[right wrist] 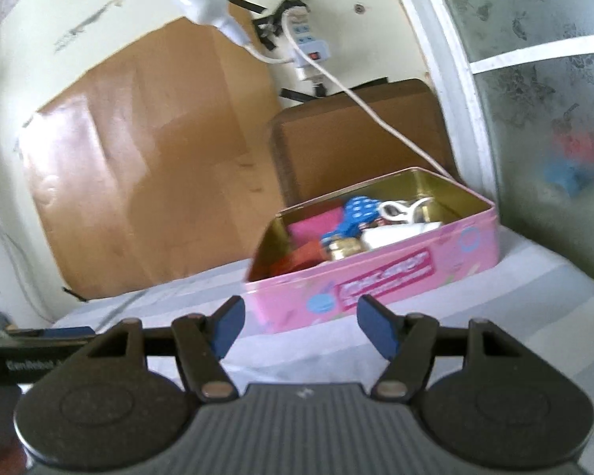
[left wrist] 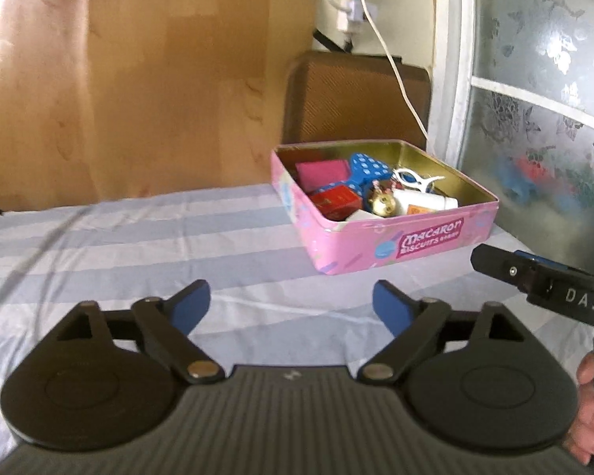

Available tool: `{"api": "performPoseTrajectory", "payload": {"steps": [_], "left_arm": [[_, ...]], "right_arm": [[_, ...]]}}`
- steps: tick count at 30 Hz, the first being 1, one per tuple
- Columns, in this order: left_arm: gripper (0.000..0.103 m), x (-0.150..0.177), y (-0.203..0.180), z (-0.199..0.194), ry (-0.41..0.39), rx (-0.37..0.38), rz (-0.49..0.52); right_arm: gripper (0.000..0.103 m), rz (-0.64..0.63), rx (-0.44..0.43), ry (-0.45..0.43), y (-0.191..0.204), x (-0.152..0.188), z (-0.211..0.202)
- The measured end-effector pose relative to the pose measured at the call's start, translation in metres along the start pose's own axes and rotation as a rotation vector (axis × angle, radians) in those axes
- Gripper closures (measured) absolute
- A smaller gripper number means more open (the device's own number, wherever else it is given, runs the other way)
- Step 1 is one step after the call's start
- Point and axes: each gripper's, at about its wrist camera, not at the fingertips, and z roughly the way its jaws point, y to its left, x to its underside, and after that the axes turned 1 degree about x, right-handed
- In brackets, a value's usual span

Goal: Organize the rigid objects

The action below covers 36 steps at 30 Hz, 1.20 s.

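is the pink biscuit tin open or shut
Open: the pink biscuit tin has no lid on it, and its gold inside and small items show.

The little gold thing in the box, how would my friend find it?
Look at the pink biscuit tin on the striped cloth. Near its front wall, between the red box and the white bottle, lies the gold trinket, the only shiny round thing there.

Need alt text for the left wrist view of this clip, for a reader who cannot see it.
An open pink rectangular biscuit tin filled with small items sits on a blue-and-white striped cloth. The left tongs are open and empty in front of it, and the right tongs enter from the right edge.
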Motion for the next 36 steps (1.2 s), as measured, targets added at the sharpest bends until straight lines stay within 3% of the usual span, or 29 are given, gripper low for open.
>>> {"api": "performPoseTrajectory", "payload": {"steps": [3, 7, 14, 28, 33, 36], "left_arm": [[0.000, 0.007, 0.005, -0.017, -0.025, -0.020, -0.008], [0.000, 0.012, 0.008, -0.029, -0.043, -0.052, -0.015], [0.000, 0.019, 0.010, -0.035, -0.053, -0.118, 0.007], [0.000, 0.023, 0.006, -0.042, -0.086, -0.197, 0.041], [0.000, 0.024, 0.004, -0.055, -0.108, -0.257, 0.071], [0.000, 0.023, 0.005, -0.058, -0.108, -0.239, 0.052]], "right_arm": [[0.036, -0.028, -0.017, 0.000, 0.022, 0.005, -0.015], [0.027, -0.066, -0.037, 0.000, 0.044, 0.008, -0.030], [0.004, -0.092, -0.025, -0.020, 0.063, 0.011, -0.045], [0.000, -0.096, -0.015, -0.010, 0.071, 0.017, -0.048], [0.000, -0.078, -0.015, -0.004, 0.074, 0.021, -0.045], [0.000, -0.080, -0.017, 0.005, 0.075, 0.023, -0.045]]}}
